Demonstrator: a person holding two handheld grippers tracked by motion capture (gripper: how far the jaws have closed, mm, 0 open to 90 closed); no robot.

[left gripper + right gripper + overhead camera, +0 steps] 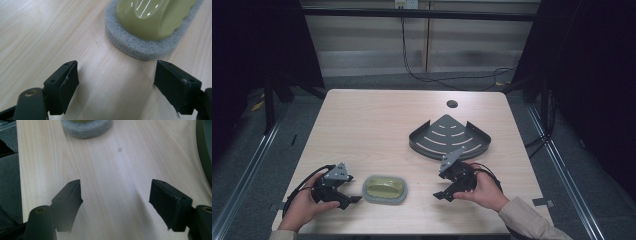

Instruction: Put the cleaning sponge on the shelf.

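Nearest us, our left tool [346,195] gapes wide beside the green-handled scrubbing pad [385,189] on the desk [372,125]; our right tool [447,184] is spread too, near the grey corner shelf [450,136]

A dark grey fan-shaped corner shelf [450,136] with curved slots lies flat on the pale wooden table [372,125], right of centre. Just beyond it, a round cable hole [452,104] is cut into the tabletop (near the far edge). A black cable [422,75] trails over the floor behind.
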